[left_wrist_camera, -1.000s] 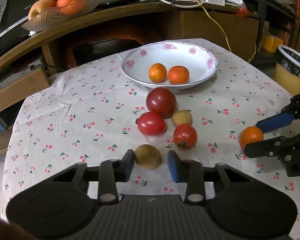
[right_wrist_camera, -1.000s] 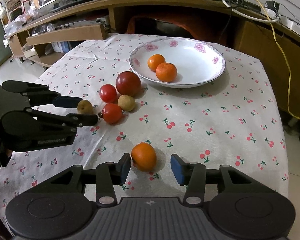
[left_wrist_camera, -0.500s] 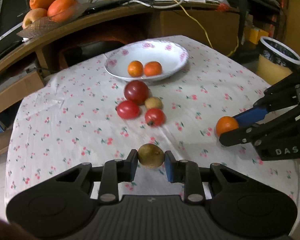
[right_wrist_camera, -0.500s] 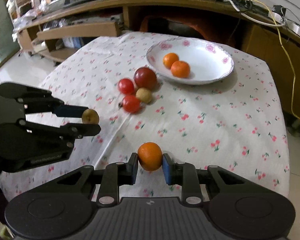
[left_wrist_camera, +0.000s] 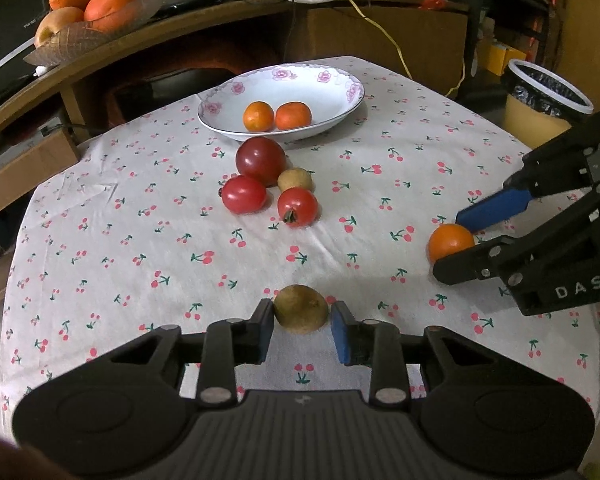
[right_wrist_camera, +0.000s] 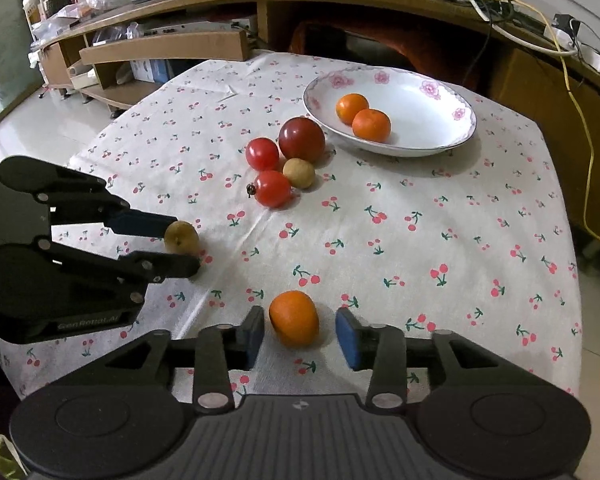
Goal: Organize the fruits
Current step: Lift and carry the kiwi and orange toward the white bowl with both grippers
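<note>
Each gripper brackets one fruit on the near part of the table

The left gripper [left_wrist_camera: 302, 326] stands released around a kiwi [left_wrist_camera: 301, 309]; the right gripper [right_wrist_camera: 300, 334] is likewise unclenched, gaps showing beside its orange [right_wrist_camera: 294, 318]. Both fruits rest on the cloth, probably bound for the far plate [left_wrist_camera: 340, 110] already holding two oranges.

tomato cluster [left_wrist_camera: 274, 184] fronting plate [left_wrist_camera: 340, 114], cloth [left_wrist_camera: 100, 216] bare leftward
</note>
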The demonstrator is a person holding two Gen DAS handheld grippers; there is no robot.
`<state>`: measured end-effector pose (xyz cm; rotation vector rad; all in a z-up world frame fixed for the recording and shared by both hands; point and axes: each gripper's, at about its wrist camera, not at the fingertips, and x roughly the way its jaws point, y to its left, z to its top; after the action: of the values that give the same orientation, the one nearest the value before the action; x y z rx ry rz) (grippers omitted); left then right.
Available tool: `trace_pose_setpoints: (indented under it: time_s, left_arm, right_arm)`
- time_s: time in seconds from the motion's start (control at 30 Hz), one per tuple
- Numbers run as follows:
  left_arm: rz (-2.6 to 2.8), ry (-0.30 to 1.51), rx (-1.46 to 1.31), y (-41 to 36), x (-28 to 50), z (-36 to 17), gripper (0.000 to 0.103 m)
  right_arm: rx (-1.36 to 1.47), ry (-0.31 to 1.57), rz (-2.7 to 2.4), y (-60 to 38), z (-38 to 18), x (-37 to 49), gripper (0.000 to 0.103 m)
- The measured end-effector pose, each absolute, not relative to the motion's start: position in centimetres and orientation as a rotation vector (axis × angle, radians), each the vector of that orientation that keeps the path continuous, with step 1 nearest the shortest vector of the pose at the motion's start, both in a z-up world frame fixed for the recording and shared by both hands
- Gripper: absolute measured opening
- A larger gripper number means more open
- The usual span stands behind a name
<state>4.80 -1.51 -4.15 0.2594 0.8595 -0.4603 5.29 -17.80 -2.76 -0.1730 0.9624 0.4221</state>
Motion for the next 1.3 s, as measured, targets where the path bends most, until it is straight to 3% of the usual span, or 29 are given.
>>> trace_pose_setpoints:
  time_s: [0.13, 0.47, 0.57, 0.67, 0.73, 1.3]
  left_arm:
    - [-0.456, 0.862, 0.251, -1.3, 4.9, -4.1, 0.043]
    - [-0.446, 0.857, 0.246, -1.1, 4.8, -4.2, 0.048]
    - [-0.435, 0.854, 0.254, -1.3, 4.8, -4.2, 0.047]
    - [-0.438, 0.855, 0.268, -1.6, 4.7, -4.2, 0.037]
    - [-0.436, 0.857, 0.266, -1.6, 4.7, -4.2, 0.035]
    - [-0.455, 0.808, 0.226, -2.9, 6.1, -2.2, 0.034]
  right_arm:
    - [-0.168, 0.95, 0.426, -18.0, -2.6, 5.3, 0.051]
    - [-0.166, 0.959, 0.424, -18.1, -3.0, 5.5, 0.051]
    - [-0.165, 0.964, 0.425, -18.1, -3.0, 5.6, 0.043]
    - [-0.169, 0.982, 0.433, -18.0, -3.2, 5.5, 0.035]
    - [-0.179, 0.99, 0.431, -17.8, -3.3, 5.4, 0.025]
    - [-0.104, 0.936, 0.423, -17.8, -1.3, 6.6, 0.024]
